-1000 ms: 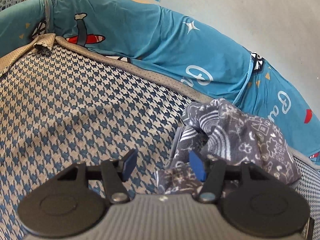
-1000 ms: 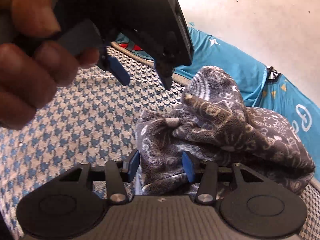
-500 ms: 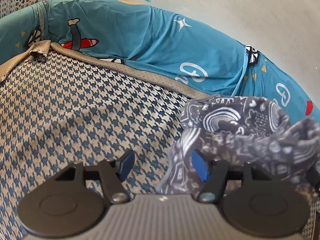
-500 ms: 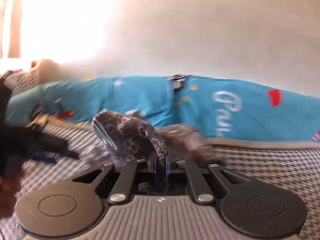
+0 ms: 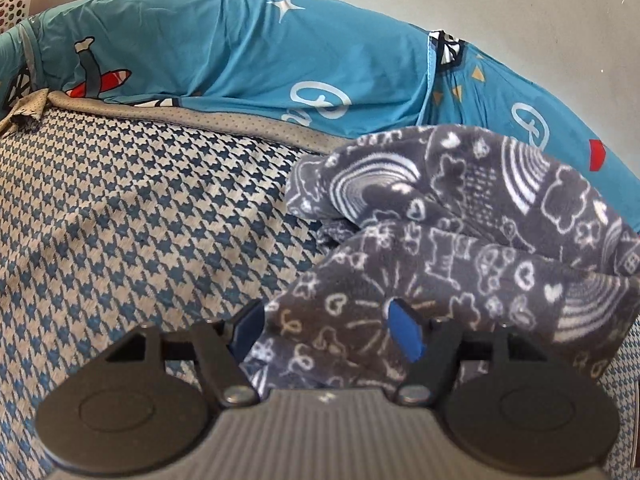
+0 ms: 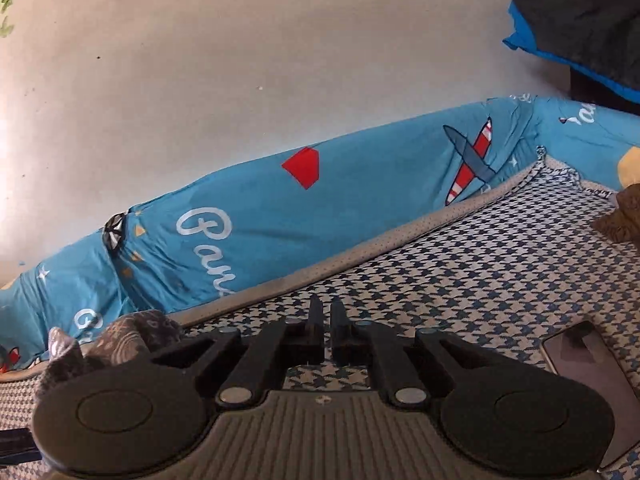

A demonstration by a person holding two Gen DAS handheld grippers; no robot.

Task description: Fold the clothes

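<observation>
While the houndstooth mattress (image 5: 140, 208) lies bare on the left of the left wrist view, the grey patterned garment (image 5: 460, 232) is seen bunched in a heap on the right, near the blue printed bolster (image 5: 240, 48) that runs along the far edge of the bed. No fold can be made out in it, so the task is judged to be at its beginning: the cloth must be spread flat first, and all folds are left to do.

The left claw (image 5: 326, 322) is opening, and a flap of the garment lies between its blue pads (image 5: 404, 330), but it is not pressed by them, so it is released.

In the right wrist view only a small part of the garment is seen at the near left, beside the right claw (image 6: 325, 316). This claw is almost clenched, with a thin gap that is opening a little, and nothing is held in it. A phone (image 6: 588, 376) lies on the mattress at the near right.
</observation>
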